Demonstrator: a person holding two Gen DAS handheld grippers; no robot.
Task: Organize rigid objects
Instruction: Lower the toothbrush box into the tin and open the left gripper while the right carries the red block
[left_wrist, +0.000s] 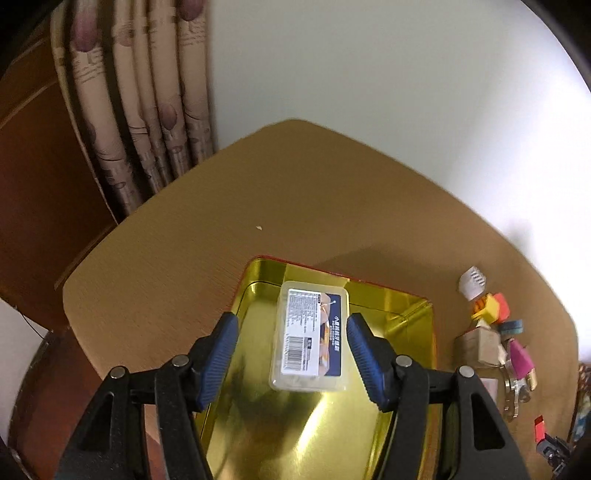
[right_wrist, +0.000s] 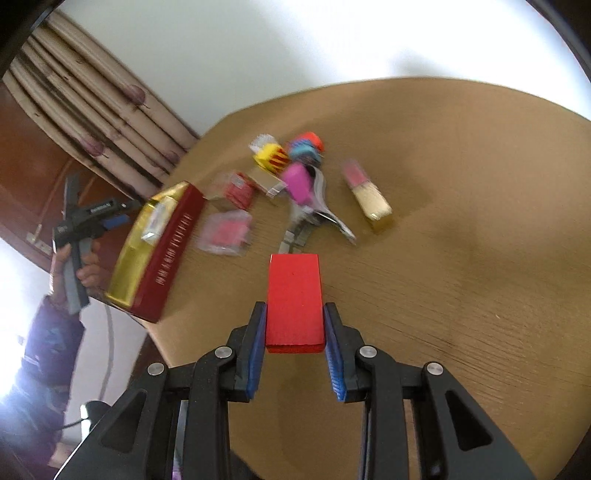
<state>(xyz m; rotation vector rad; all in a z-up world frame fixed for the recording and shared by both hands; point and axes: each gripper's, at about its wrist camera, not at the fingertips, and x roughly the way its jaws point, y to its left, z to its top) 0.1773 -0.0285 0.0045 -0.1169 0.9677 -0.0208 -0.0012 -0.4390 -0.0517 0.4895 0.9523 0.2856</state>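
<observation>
Sorting is mid-way: one clear box (left_wrist: 310, 339) already lies in the gold tin (left_wrist: 406, 306), and a red block (right_wrist: 294, 302) is next. The right tool (right_wrist: 295, 350) grips the block, pads pressed on both its long sides, holding it above the surface (right_wrist: 461, 258). I judge the next move is to carry it left to the tin (right_wrist: 162, 254) and let go inside, clear of the box. The left tool (left_wrist: 291, 350) hangs over the tin with jaws apart, the box between them but untouched. It points steeply down. The right tool slants down less steeply, aimed at the loose pile (right_wrist: 295, 173) of small things on the surface. A hand (right_wrist: 79, 266) bears the left tool beyond the tin.
</observation>
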